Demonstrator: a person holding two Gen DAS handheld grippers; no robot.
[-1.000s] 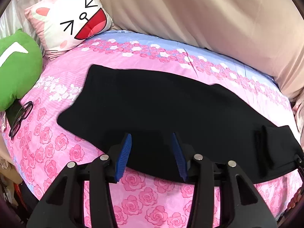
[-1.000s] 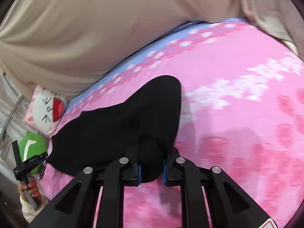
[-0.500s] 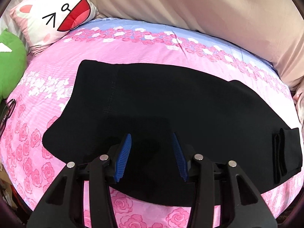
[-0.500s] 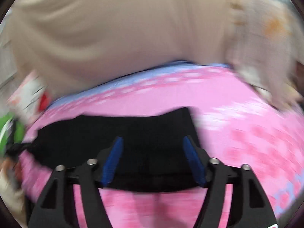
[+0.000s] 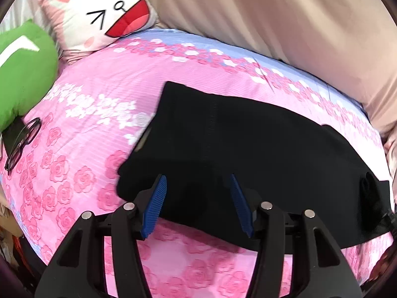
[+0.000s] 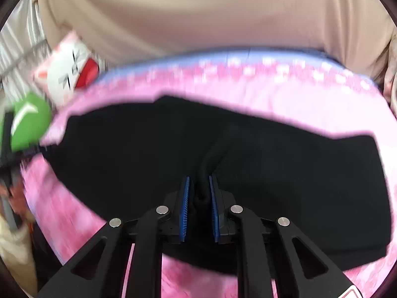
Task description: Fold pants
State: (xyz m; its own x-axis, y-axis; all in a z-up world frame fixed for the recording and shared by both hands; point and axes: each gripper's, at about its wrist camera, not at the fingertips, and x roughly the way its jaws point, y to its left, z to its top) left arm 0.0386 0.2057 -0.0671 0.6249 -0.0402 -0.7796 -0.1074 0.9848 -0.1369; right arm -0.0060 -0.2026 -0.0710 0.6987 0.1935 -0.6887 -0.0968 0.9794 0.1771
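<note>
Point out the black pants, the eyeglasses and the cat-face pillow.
black pants (image 5: 260, 144): left wrist view, flat middle of the fabric.
eyeglasses (image 5: 23, 142): left wrist view, the frame.
cat-face pillow (image 5: 99, 15): left wrist view, the white face.

Our left claw (image 5: 197, 186) points down at a slant, its blue pads (image 5: 155, 204) standing apart; the jaws have just been opening, with dark cloth under the gap but not pressed. Our right claw (image 6: 199, 186) has just been closing, and its pads (image 6: 184, 206) now pinch a raised ridge of cloth. Our left hand (image 6: 17, 196) shows blurred at the right view's left edge.
</note>
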